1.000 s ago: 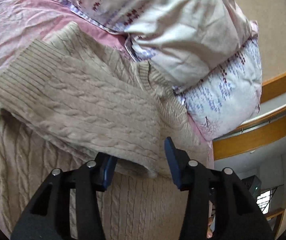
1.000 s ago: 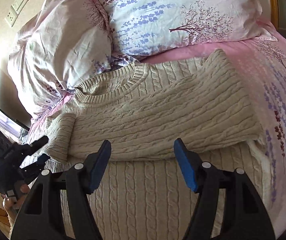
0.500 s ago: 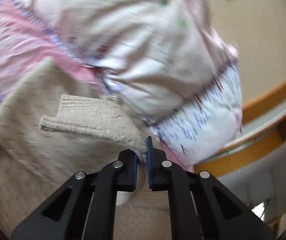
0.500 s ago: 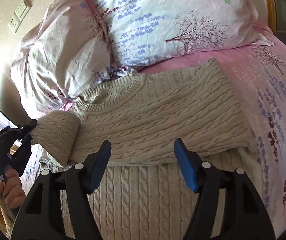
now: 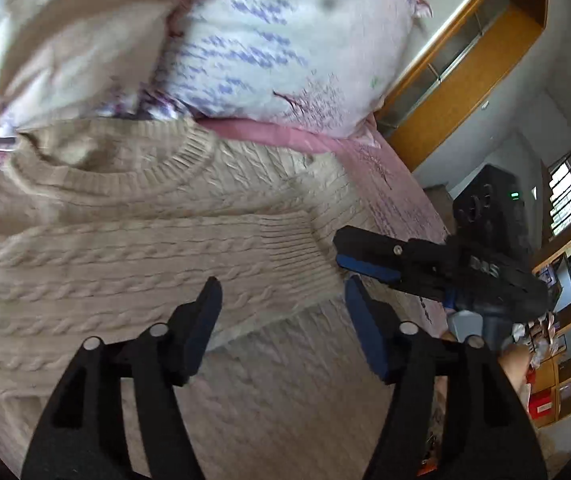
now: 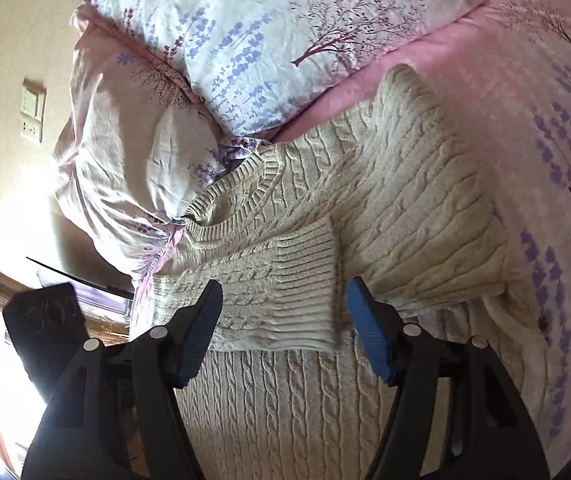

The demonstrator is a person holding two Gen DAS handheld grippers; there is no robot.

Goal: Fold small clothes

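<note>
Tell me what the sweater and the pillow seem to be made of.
Sweater: thick beige cable knit, probably wool or acrylic; braided cables and ribbed cuff and collar show, matte and soft. Pillow: thin woven cloth, likely cotton; fine creases and a flat printed tree-and-flower pattern.

Second sleeve folded across the sweater

The left tongs (image 5: 281,304), jaws opening and empty, have laid the sleeve (image 5: 145,264) over the sweater (image 6: 405,216).

Two black skeletal claws, left claw (image 5: 281,304) and right claw (image 6: 283,304), blue-padded fingertips, silver screws.
</note>
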